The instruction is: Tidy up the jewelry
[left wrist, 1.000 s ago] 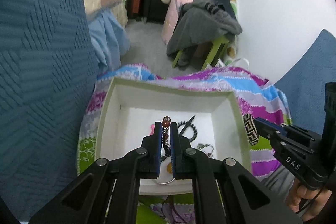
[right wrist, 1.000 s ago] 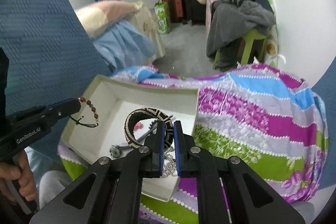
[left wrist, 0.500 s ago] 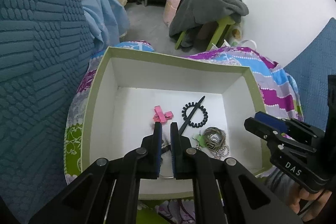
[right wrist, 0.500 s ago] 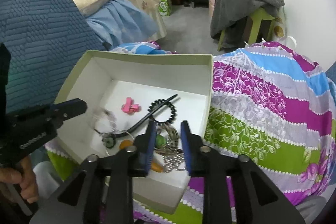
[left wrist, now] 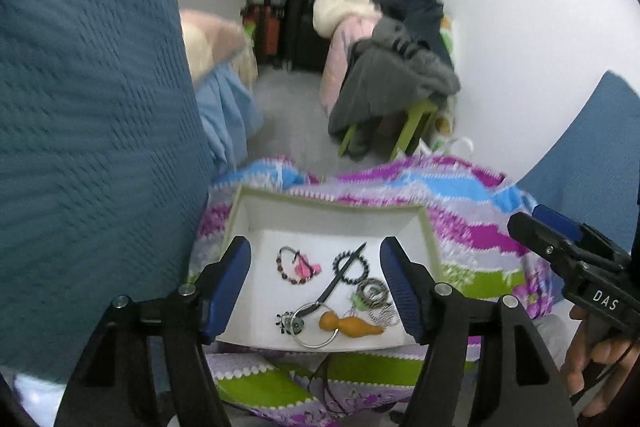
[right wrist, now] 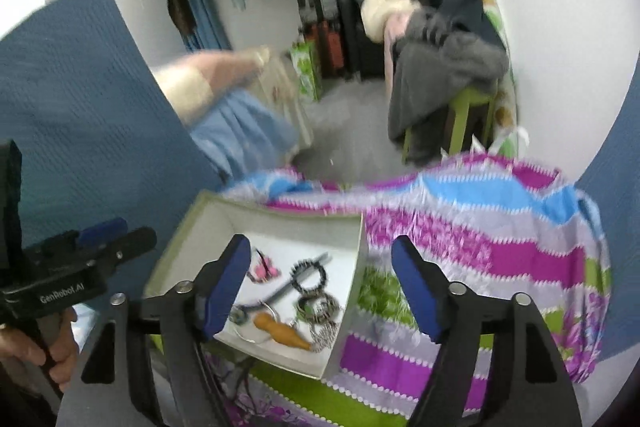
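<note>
Left wrist camera looking forward and down between its 2 spread fingers onto the white box [left wrist: 335,211] from its near side, right wrist camera angled likewise from the box's [right wrist: 280,223] right, both views sharing box, striped cloth [left wrist: 472,223] and cluttered room beyond

white box [left wrist: 256,219], orange gourd [left wrist: 350,325], striped purple-green cloth [right wrist: 460,239].

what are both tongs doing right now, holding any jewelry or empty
Left tongs: open, holding nothing, above the white box.
Right tongs: open, holding nothing, over the box's right side.
</note>
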